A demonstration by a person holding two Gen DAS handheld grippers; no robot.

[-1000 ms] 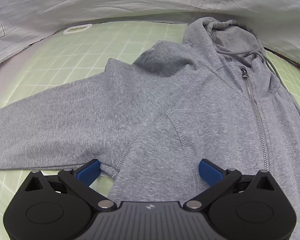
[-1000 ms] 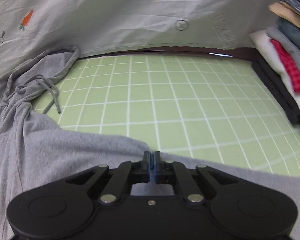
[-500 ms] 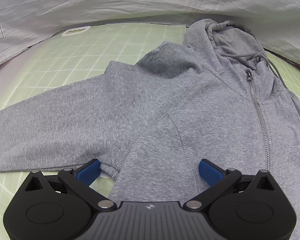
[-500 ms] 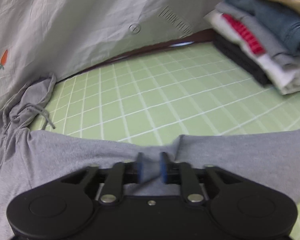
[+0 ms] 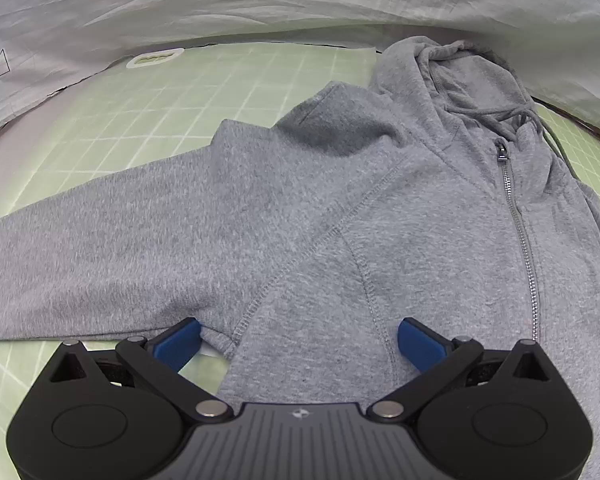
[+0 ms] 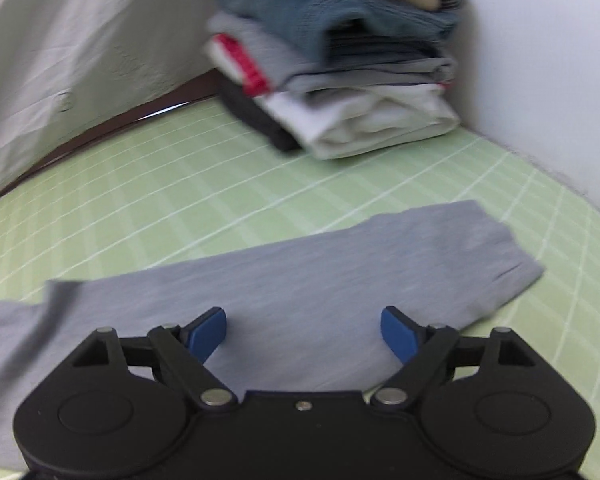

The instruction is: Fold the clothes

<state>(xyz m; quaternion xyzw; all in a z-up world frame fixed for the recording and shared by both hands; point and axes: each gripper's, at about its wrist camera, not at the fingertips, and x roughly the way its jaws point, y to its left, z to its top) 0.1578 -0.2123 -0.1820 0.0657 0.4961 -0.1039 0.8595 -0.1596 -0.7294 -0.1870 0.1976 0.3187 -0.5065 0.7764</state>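
Hoodie [image 5: 340, 208]: grey, zipped, lies flat on the green grid mat [image 5: 204, 92]; hood toward 1 o'clock.
Left gripper [image 5: 299, 342]: jaws wide apart over the armpit seam, holding nothing.
Right gripper [image 6: 303, 330]: jaws spread above the sleeve [image 6: 340, 272], cuff toward 3 o'clock.
Folded stack [image 6: 340, 64]: at 12 o'clock on the mat.

Black left gripper [image 5: 298, 344], blue pads [image 5: 178, 344], seemingly silver pivots

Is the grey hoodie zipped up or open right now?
Zipped up. In the left wrist view the hoodie lies front-up, and its zipper runs closed to the pull at the collar. The lower end is out of view.
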